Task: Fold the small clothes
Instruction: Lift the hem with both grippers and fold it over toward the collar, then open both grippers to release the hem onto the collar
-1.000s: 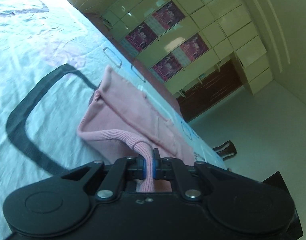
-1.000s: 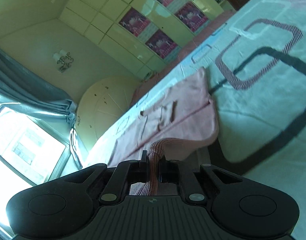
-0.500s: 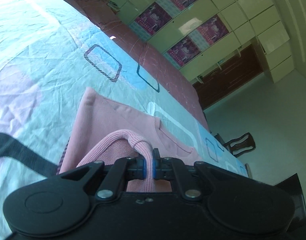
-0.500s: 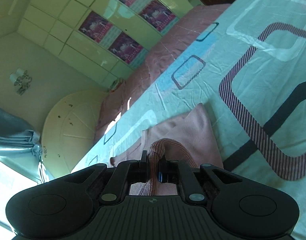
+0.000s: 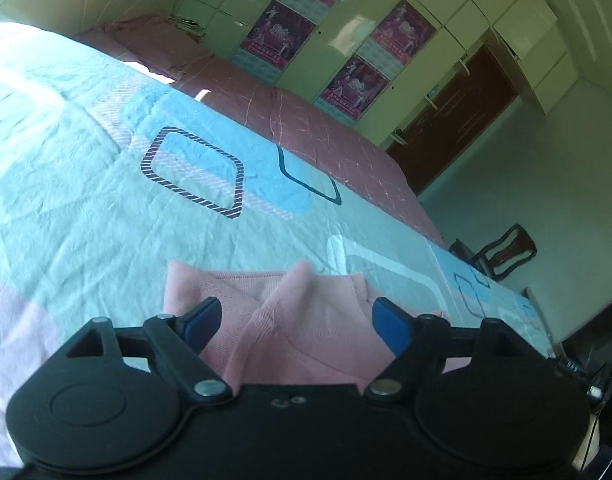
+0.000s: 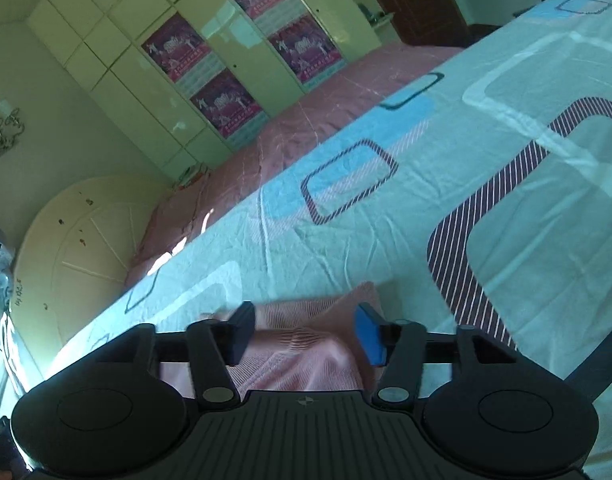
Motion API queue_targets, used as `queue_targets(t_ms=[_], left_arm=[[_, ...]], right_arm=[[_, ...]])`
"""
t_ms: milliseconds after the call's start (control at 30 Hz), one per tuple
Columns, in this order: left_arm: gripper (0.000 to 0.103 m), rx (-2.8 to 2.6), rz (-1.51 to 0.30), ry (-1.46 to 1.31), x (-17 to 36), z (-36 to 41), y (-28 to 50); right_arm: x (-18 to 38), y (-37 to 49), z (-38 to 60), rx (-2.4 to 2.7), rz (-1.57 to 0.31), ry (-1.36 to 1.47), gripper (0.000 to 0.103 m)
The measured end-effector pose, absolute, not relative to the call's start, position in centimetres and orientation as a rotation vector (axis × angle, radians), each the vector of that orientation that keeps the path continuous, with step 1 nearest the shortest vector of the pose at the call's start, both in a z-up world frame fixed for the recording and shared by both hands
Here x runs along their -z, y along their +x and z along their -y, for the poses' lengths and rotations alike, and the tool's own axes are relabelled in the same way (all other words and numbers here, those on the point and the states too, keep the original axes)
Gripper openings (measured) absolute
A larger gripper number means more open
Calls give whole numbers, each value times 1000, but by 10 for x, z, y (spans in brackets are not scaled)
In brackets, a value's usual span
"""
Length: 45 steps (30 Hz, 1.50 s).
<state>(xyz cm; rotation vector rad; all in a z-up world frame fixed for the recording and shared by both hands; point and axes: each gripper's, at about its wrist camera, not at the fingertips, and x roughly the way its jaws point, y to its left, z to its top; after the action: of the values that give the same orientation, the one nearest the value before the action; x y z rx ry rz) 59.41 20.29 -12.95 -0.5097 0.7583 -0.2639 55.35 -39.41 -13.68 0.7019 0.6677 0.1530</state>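
Observation:
A small pink knit garment [image 5: 290, 332] lies folded on the patterned bedsheet [image 5: 106, 200], right under both grippers. My left gripper [image 5: 296, 320] is open, its blue-padded fingers standing wide apart over the fold with nothing held. In the right wrist view the same pink garment [image 6: 302, 348] lies between the spread fingers of my right gripper [image 6: 302, 334], which is open and empty. Most of the garment is hidden below the gripper bodies.
The light bedsheet [image 6: 466, 200] with rounded-rectangle prints covers the bed. A pink quilt [image 5: 306, 120] runs along the far side. A wardrobe wall with posters [image 5: 346, 40] stands behind it. A dark chair [image 5: 502, 252] stands by the bed's end. A rounded headboard [image 6: 78, 232] shows at left.
Both grippers carried the garment's edge forward over itself, then opened and let it go. The cloth now lies flat on the bed under the spread fingers.

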Motion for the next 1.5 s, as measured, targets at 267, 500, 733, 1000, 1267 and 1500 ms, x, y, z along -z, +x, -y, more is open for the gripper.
queue_targets(t_ms=[267, 500, 733, 1000, 1267, 1500], left_arm=[[53, 330, -884, -53, 137, -158, 624], [16, 428, -927, 79, 145, -132, 635], [7, 271, -662, -91, 123, -157, 603], [7, 193, -681, -122, 125, -148, 615], [19, 143, -798, -15, 150, -136, 630], [48, 241, -663, -6, 109, -93, 559]], right_arm=[[132, 587, 349, -266, -788, 325, 45], [155, 604, 320, -331, -903, 110, 18], [132, 573, 343, -207, -656, 262, 8], [146, 586, 325, -186, -722, 218, 8], [159, 595, 318, -139, -815, 186, 8], [117, 531, 280, -289, -675, 173, 47]])
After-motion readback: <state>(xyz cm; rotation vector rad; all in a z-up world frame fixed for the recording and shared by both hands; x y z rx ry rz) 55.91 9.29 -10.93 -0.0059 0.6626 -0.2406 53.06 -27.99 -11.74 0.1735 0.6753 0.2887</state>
